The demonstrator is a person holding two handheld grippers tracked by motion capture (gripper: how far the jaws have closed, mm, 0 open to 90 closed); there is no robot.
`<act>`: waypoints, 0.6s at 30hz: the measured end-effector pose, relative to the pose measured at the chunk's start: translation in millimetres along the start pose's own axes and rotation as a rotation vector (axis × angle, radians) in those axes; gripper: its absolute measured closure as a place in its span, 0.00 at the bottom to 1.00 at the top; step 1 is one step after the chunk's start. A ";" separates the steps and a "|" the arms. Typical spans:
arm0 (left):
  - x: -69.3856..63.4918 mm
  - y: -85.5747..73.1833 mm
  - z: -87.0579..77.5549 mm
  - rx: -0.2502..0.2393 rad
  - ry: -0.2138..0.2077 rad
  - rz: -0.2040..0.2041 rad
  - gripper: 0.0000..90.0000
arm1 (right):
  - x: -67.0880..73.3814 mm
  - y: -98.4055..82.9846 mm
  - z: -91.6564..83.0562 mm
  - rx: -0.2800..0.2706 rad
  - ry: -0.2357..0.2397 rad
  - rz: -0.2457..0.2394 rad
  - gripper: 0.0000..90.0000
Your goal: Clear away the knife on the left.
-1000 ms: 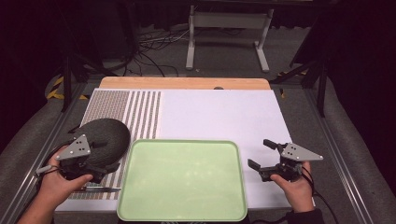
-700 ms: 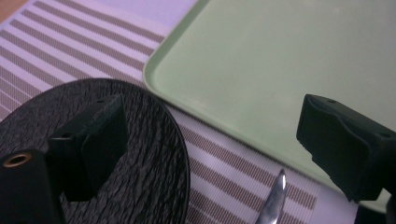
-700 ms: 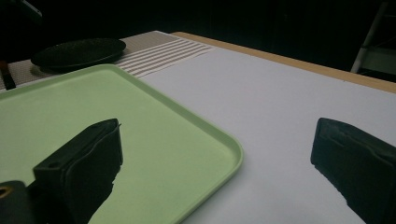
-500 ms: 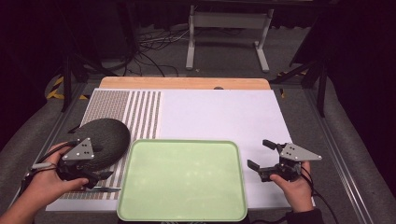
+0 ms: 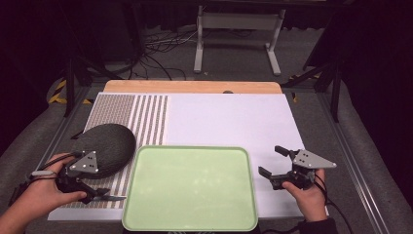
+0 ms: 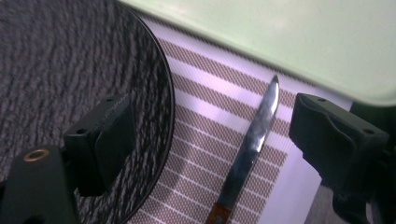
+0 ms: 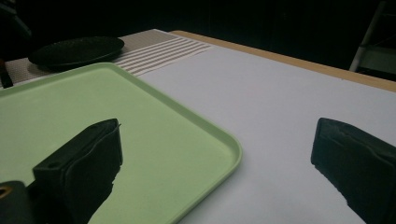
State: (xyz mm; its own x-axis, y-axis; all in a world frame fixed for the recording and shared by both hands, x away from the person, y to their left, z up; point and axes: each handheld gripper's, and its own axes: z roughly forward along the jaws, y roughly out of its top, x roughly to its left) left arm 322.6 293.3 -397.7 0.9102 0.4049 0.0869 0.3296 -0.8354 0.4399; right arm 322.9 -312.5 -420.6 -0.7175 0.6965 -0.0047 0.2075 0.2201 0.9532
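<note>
Steel knife [image 6: 252,144] is lying on the striped mat just left of the green tray [image 5: 190,222]; the left gripper [image 6: 205,140] is straddling it, jaws just narrowing but untouching. Next: descending and clamping. The right gripper [image 5: 275,163] is waiting agape.

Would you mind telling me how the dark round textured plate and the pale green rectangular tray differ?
The dark round textured plate is circular and near black with a rough, rippled surface; the pale green rectangular tray is smooth with rounded corners. The tray is clearly the larger. The plate lies on the striped mat at the left, the tray in the middle front. Both lie flat and hold nothing.
</note>
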 end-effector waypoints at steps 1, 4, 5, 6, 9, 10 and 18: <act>-0.2 -0.4 1.3 0.016 -0.011 0.005 0.18 | 0.0 0.2 -0.4 -0.001 -0.001 -0.001 0.03; -0.6 -2.1 3.8 0.068 -0.025 0.022 0.18 | 0.1 0.6 -0.6 -0.005 -0.001 -0.005 0.03; -0.9 -3.3 5.2 0.093 -0.028 0.032 0.18 | 0.2 0.7 -0.4 -0.004 -0.001 -0.004 0.03; -1.3 -4.2 6.5 0.110 -0.028 0.042 0.19 | 0.1 0.6 0.2 -0.004 0.002 -0.005 0.03; -2.1 -6.2 9.2 0.148 -0.029 0.064 0.19 | -0.4 0.7 1.0 -0.001 0.001 -0.005 0.03; -2.2 -7.2 10.2 0.162 -0.022 0.077 0.19 | -0.8 0.7 1.4 -0.004 0.003 -0.003 0.03; -3.3 -12.9 14.6 0.294 -0.032 0.156 0.26 | -1.4 3.5 5.6 -0.005 0.011 -0.012 0.03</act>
State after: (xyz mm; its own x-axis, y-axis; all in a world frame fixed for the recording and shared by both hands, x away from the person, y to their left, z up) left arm 318.9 297.3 -416.7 0.9615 0.2552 0.1024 0.2392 -0.9599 0.1463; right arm 328.3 -308.9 -419.0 -0.7272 0.6863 -0.0126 0.1956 0.2248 0.9546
